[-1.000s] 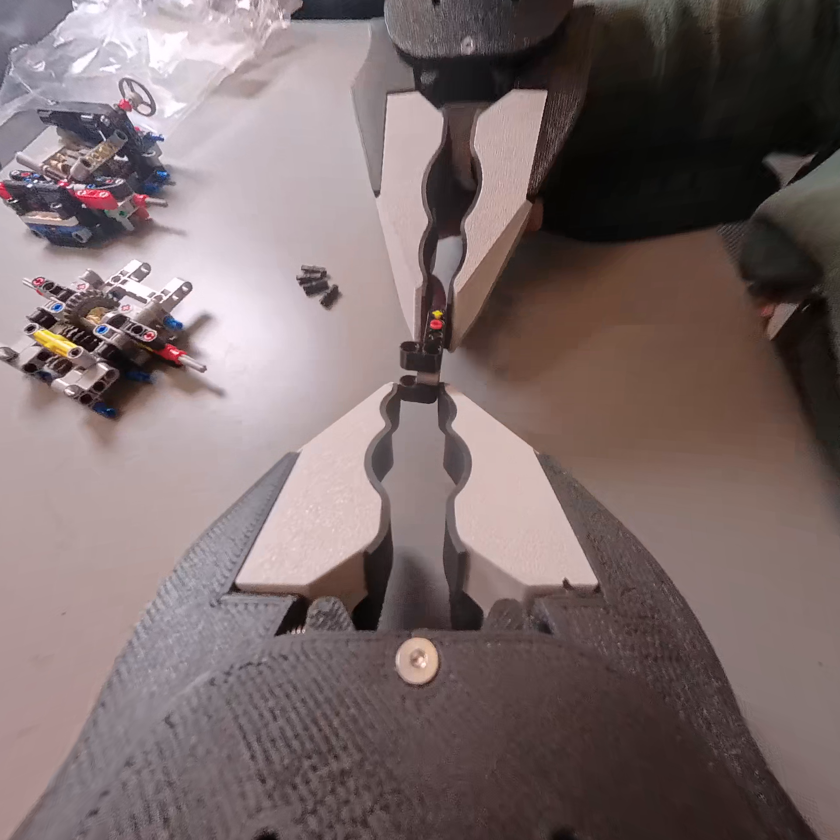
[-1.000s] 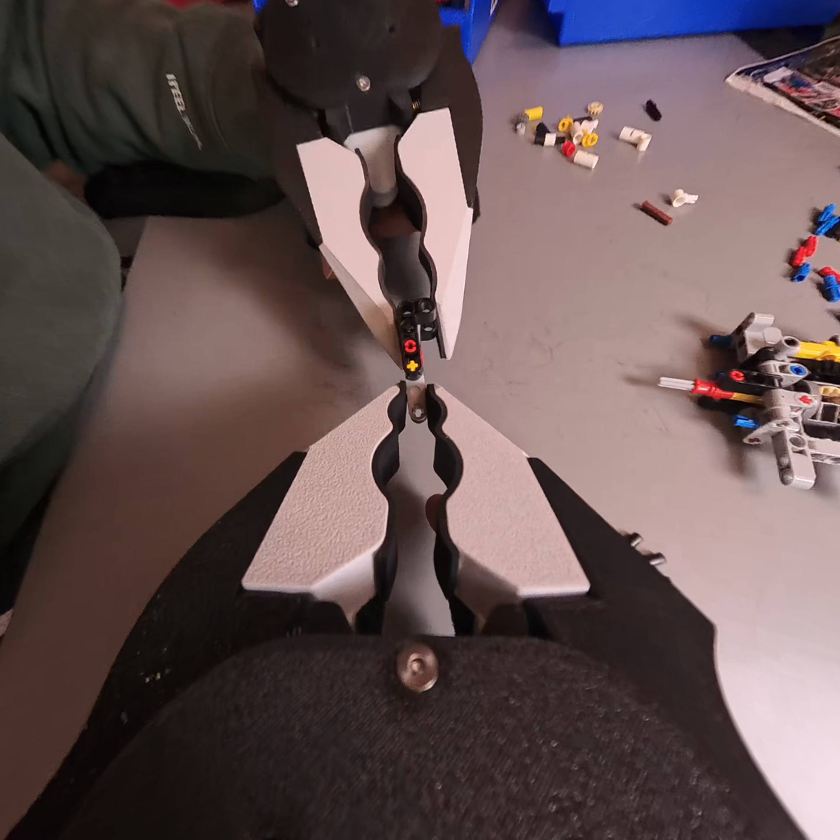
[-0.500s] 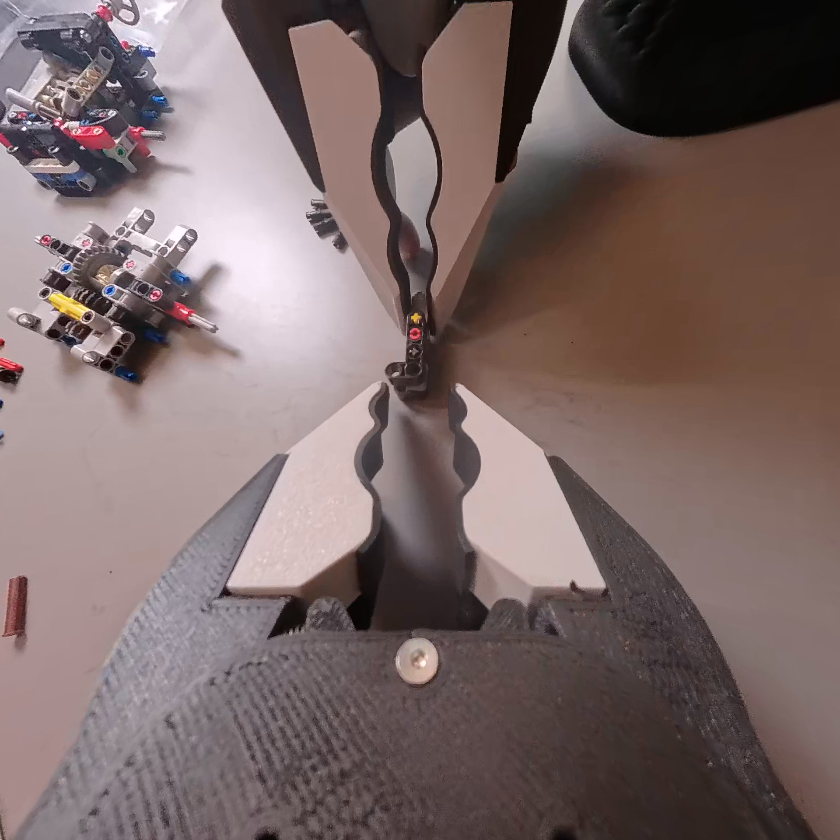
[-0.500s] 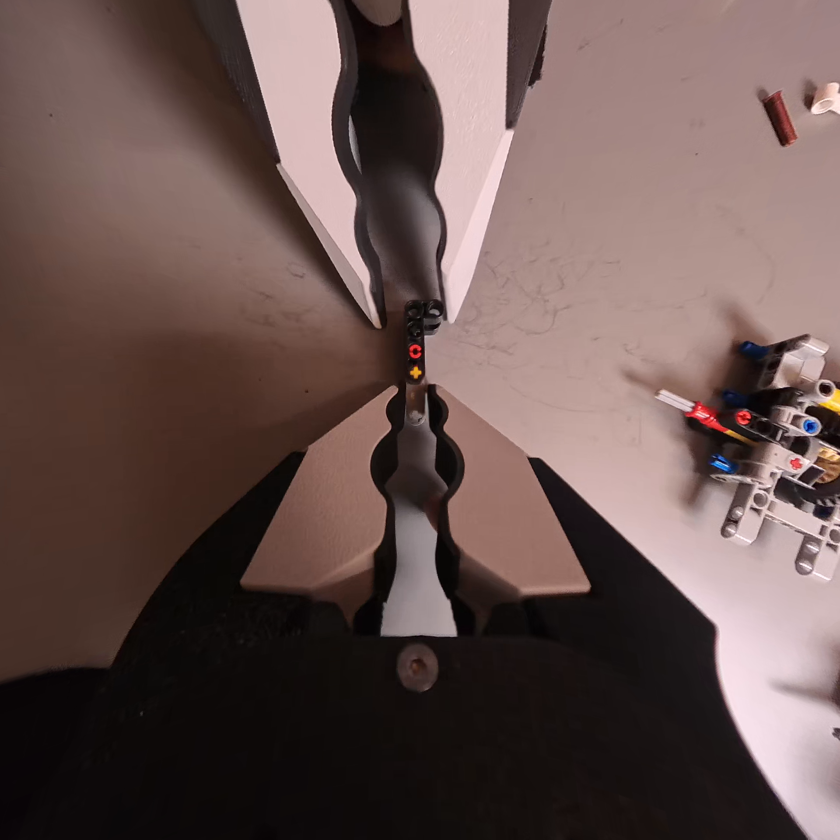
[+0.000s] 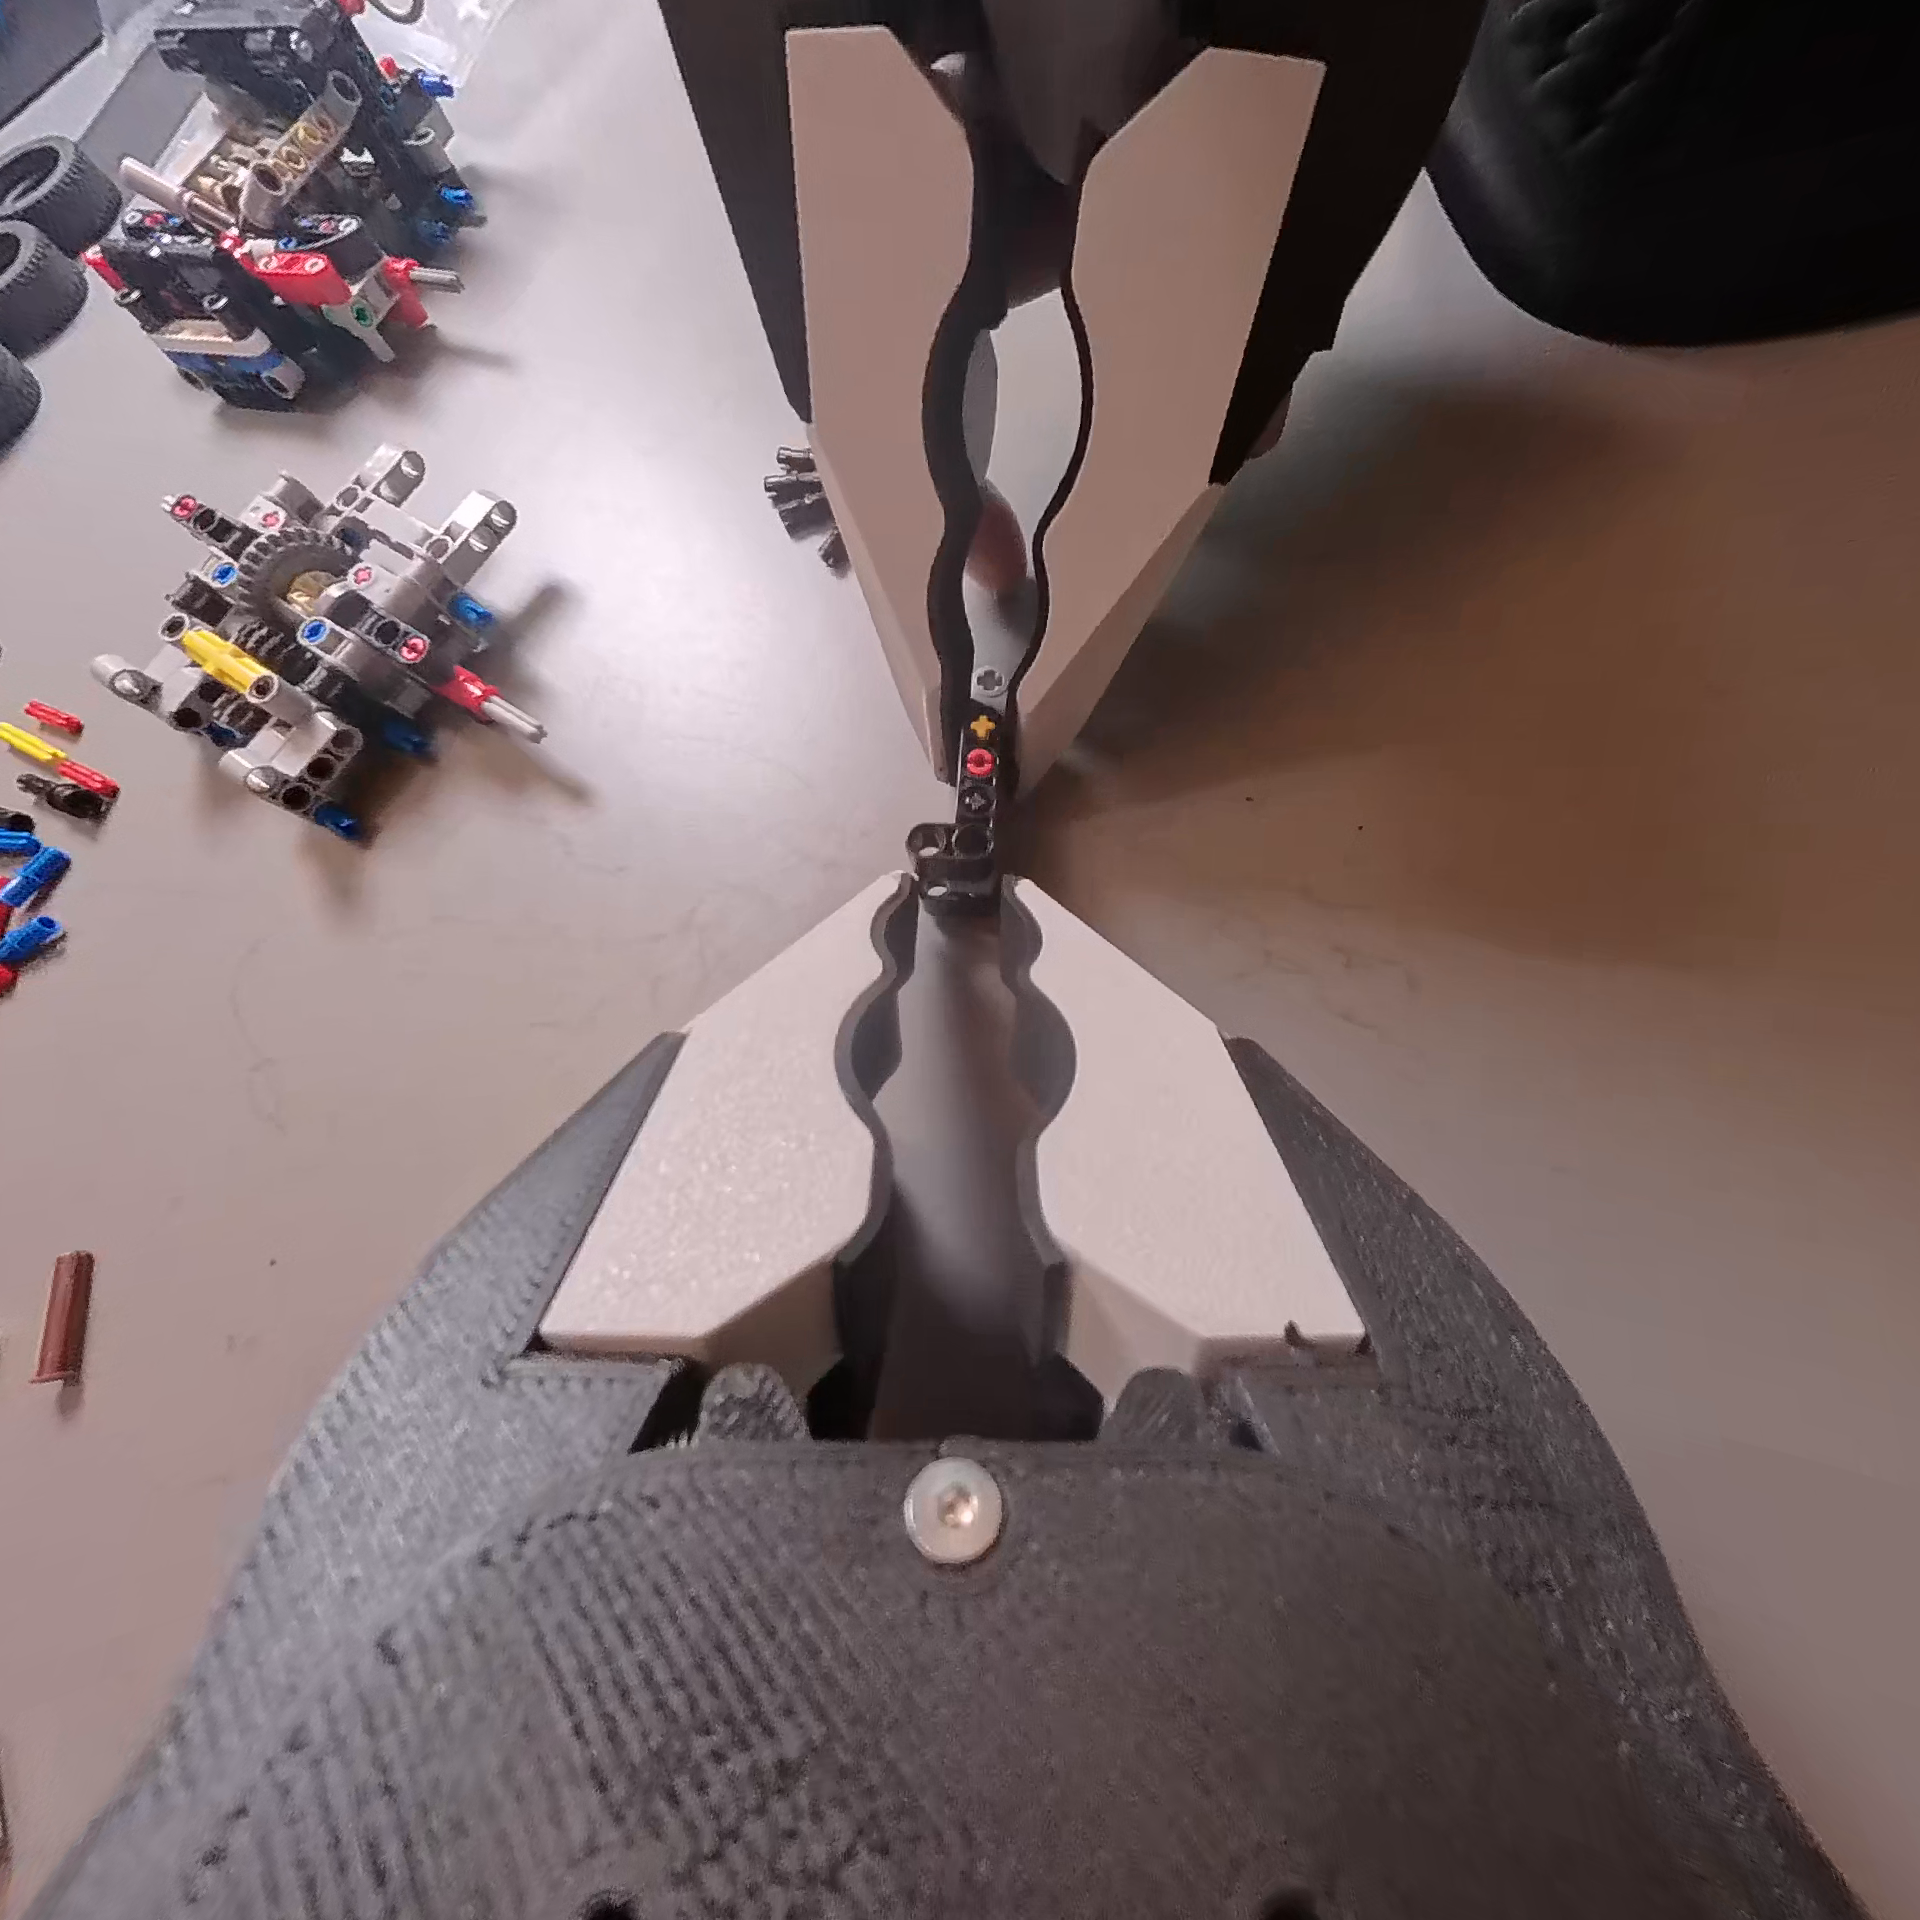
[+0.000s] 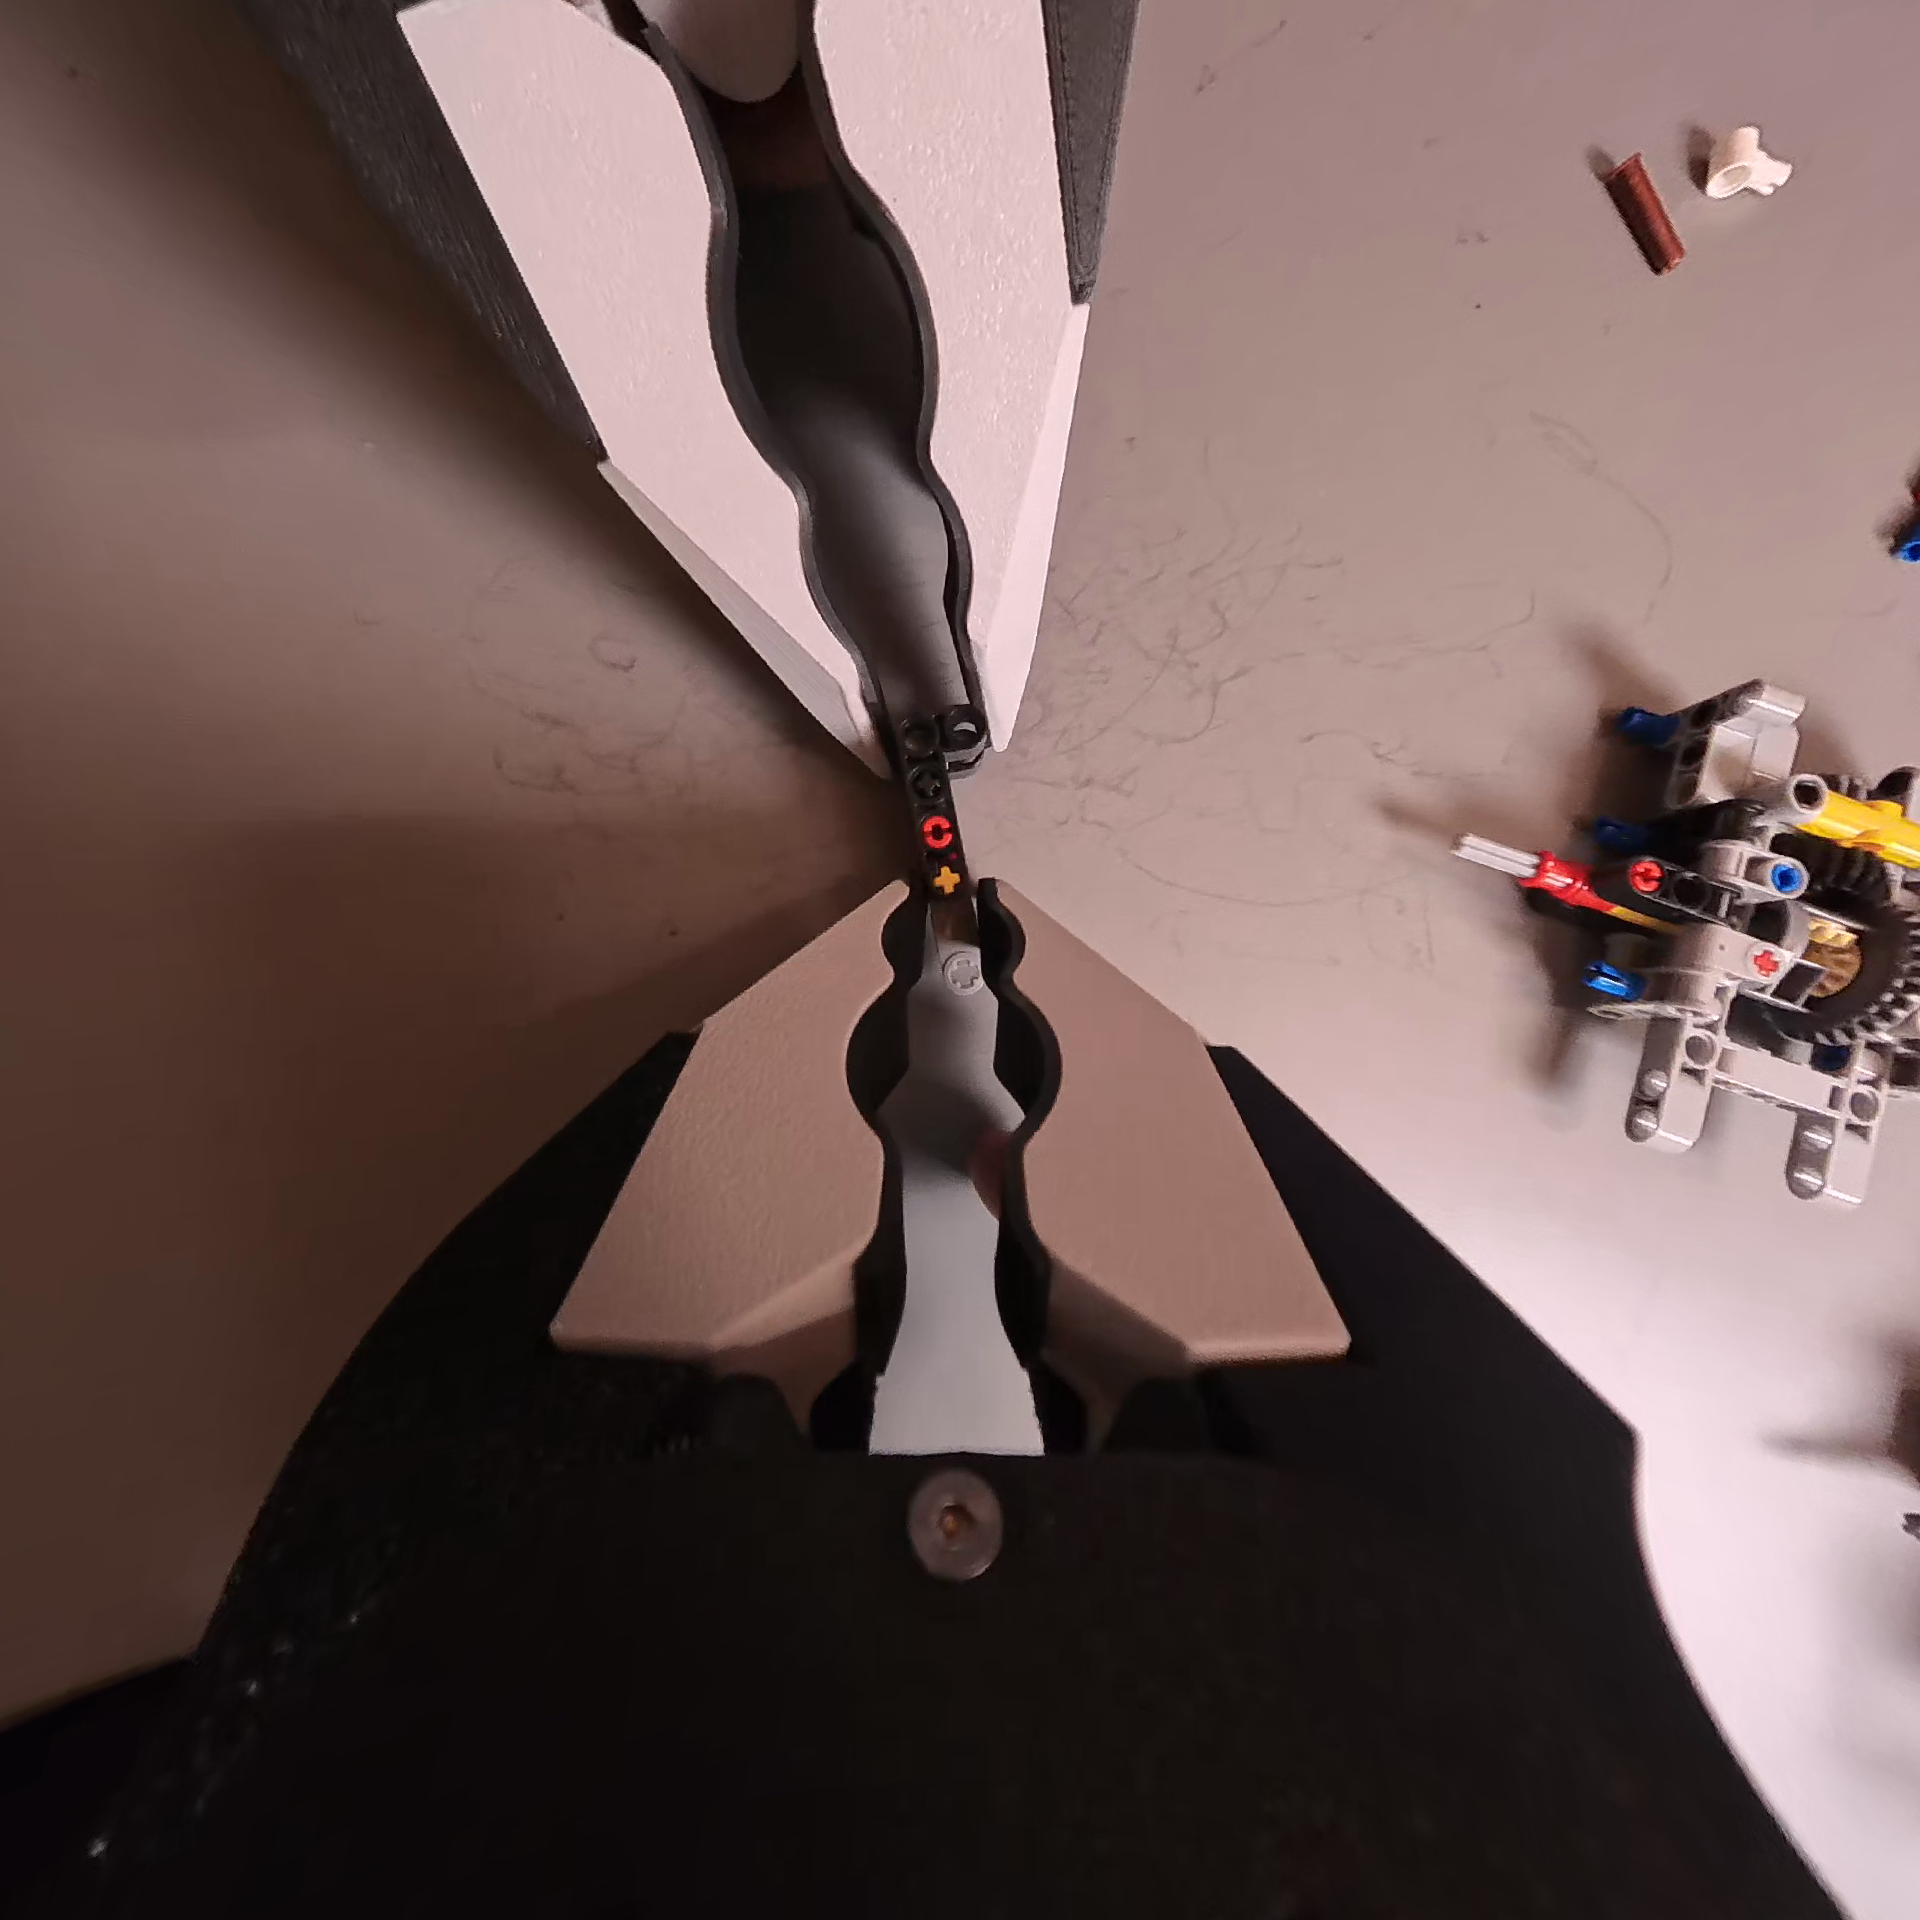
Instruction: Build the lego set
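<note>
Black tyres (image 5: 42, 249) at the left edge of the left wrist view are cut off by the frame. The dark padded shape (image 5: 1704, 156) at upper right is cropped; its kind cannot be told. Black pins (image 5: 800, 499) are partly hidden behind the far tool's finger. In the right wrist view the grey gear assembly (image 6: 1766, 935) at the right edge is blurred and cut off. The beam's grey end (image 6: 961, 971) is partly hidden between the near fingers. The far tool's body is cropped at the top edge.
</note>
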A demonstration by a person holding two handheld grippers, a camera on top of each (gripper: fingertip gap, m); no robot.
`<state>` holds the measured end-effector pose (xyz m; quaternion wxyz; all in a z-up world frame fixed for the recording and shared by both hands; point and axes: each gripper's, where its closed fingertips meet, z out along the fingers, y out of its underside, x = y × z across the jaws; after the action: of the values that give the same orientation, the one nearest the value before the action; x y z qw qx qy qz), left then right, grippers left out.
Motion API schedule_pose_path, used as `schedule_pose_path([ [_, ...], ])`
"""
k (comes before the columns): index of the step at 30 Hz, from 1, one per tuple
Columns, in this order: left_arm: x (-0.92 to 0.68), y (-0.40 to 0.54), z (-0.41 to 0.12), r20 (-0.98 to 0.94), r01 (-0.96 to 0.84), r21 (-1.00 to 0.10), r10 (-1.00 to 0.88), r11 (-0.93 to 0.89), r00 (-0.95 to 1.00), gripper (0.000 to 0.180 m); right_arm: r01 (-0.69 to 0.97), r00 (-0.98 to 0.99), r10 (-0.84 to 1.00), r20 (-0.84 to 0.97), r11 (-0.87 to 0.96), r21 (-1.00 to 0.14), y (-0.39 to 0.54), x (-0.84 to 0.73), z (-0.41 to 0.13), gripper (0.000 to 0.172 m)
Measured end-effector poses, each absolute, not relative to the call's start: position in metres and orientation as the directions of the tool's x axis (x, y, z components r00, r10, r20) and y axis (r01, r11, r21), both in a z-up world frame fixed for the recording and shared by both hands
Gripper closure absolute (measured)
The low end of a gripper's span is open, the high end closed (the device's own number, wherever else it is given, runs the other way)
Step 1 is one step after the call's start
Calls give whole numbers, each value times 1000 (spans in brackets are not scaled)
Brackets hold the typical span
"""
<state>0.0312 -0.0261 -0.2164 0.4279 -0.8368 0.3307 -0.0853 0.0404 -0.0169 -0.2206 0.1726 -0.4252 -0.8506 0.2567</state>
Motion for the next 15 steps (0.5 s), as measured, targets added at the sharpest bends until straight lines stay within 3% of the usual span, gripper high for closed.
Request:
schedule_pose_path([
  [8,29,-25,-215,-113,-448,-781,-606,-436,787,167,620,-600,796,79,526,-582,-14,37,-221,162],
  [11,27,-25,-214,-110,-444,-782,-604,-437,790,167,607,-589,805,74,501,-618,-8,40,-209,152],
  [15,25,-26,-210,-95,-429,-791,-607,-435,789,167,591,-502,859,103,428,-684,20,48,-182,151],
])
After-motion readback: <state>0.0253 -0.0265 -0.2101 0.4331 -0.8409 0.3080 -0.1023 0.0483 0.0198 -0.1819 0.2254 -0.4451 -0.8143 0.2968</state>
